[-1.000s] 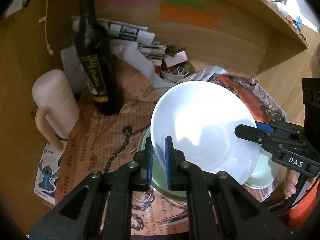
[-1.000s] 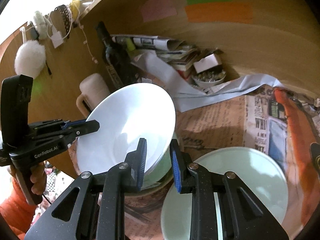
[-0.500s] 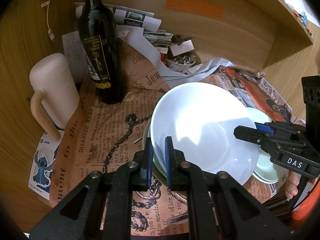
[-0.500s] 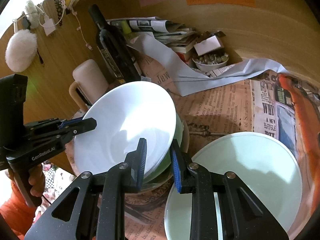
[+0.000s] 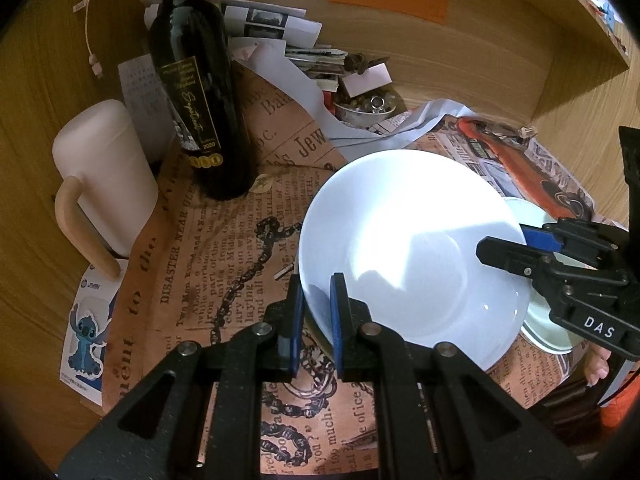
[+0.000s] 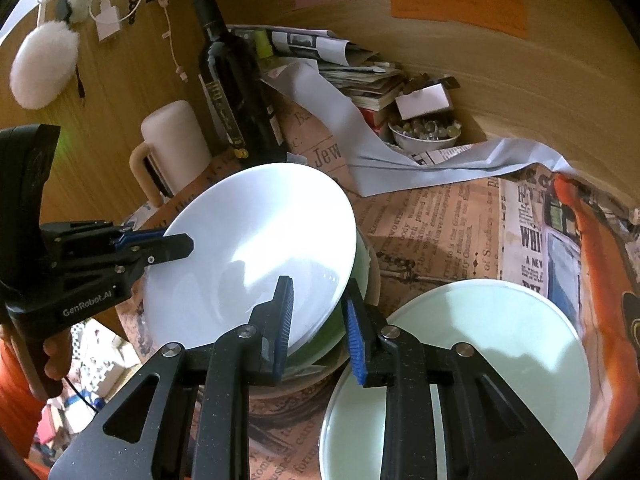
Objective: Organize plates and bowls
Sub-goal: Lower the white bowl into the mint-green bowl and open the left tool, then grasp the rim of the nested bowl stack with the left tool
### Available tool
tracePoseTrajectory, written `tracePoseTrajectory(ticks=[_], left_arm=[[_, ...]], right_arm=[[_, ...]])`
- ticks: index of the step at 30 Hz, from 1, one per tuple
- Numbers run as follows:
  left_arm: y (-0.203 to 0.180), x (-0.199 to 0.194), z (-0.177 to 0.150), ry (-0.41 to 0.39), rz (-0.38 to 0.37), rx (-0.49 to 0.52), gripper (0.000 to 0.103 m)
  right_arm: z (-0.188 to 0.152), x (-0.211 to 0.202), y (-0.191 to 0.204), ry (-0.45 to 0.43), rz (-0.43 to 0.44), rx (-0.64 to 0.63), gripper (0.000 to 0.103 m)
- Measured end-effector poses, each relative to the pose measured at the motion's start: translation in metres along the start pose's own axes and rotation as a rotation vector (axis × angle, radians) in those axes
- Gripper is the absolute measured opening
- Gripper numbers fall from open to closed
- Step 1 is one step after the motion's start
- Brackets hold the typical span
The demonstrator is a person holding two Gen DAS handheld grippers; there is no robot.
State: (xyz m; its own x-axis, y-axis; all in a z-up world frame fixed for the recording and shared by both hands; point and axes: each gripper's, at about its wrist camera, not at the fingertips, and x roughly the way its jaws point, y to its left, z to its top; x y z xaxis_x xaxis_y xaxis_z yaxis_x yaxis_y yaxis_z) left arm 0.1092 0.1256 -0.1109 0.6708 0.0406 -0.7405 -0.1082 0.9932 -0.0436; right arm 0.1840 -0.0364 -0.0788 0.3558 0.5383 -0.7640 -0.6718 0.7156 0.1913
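Nearest, our left gripper (image 5: 316, 312) pinches the white bowl (image 5: 408, 252) by its rim; our right gripper (image 6: 318, 322) straddles the opposite rim, jaws narrowly parted. The bowl sits tilted atop stacked dishes, the pale green plate (image 6: 480, 360) beside. Beyond stands the wine bottle (image 5: 196, 92).

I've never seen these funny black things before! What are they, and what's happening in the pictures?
No robot here: a person holds black tongs in each hand, and a little camera on each looks along its fingers. One picture is from the left tongs, the other from the right tongs. The left tongs pinch the rim of a white bowl over a green bowl; the right tongs sit open around its opposite rim. On the newspaper are also a dark bottle, a cream mug and a pale green plate.
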Motion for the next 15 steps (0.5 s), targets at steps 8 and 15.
tracePoseTrajectory(ticks=[8, 15], left_arm=[[0.001, -0.013, 0.005, -0.077, 0.027, 0.002, 0.043], [0.005, -0.022, 0.002, -0.111, 0.020, -0.006, 0.054]], right_arm=[[0.001, -0.009, 0.011, -0.051, -0.091, -0.099, 0.040], [0.001, -0.013, 0.007, -0.066, -0.091, -0.081, 0.042]])
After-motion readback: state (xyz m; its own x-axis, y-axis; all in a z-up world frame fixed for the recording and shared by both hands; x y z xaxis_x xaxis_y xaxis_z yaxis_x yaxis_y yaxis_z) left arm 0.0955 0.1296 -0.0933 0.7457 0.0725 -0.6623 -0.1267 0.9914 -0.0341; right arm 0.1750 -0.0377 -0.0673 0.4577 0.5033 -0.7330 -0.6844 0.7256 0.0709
